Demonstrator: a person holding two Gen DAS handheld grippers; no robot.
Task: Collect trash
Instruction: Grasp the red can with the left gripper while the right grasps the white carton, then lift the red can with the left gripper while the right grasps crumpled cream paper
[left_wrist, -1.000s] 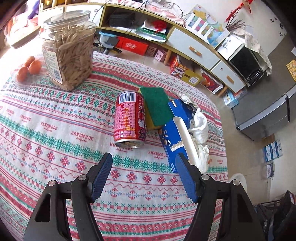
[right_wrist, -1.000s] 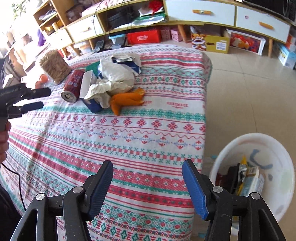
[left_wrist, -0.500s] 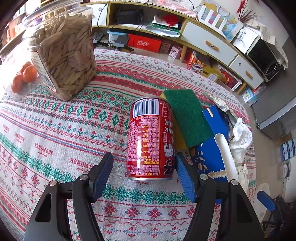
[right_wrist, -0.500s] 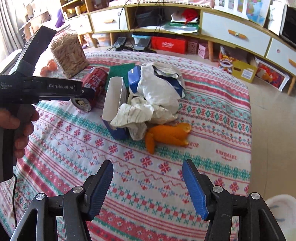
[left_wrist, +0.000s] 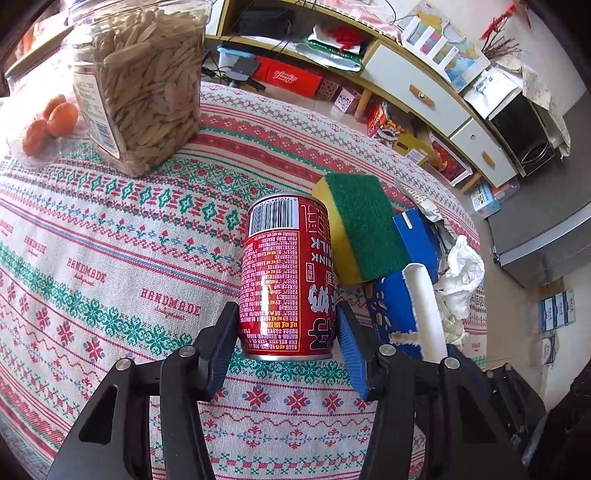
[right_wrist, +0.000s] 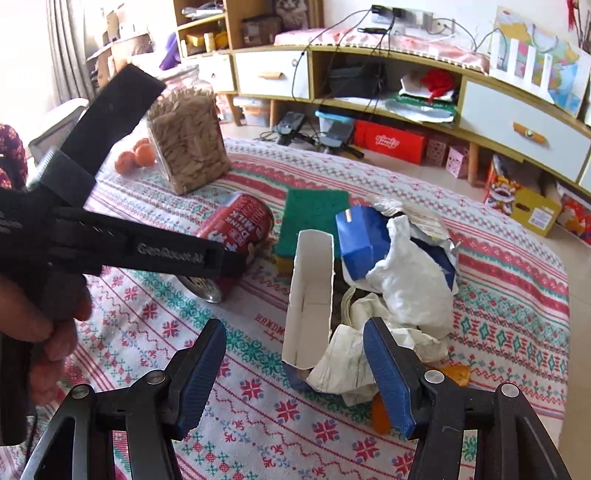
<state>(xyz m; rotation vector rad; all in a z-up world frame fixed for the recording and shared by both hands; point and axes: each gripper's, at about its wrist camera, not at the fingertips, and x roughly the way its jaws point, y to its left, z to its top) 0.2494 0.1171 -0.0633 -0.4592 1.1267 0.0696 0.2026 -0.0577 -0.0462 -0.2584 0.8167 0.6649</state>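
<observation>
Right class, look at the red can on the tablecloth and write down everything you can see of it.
The can is shiny red metal printed with white text, a barcode at its far end and a plain silver near end. It lies on its side on the patterned tablecloth, undented as far as shown. The left tongs straddle its near end, both pads at its sides. A green and yellow sponge lies against its right side.

Two fisheye views, each looking fwd along its own fingers. Left wrist cam sits low and very close over the worktop, facing a red can w/ shelving beyond. Right wrist cam sits further back, angled down at a torn carton. Both show the can, green sponge and seed jar.
</observation>
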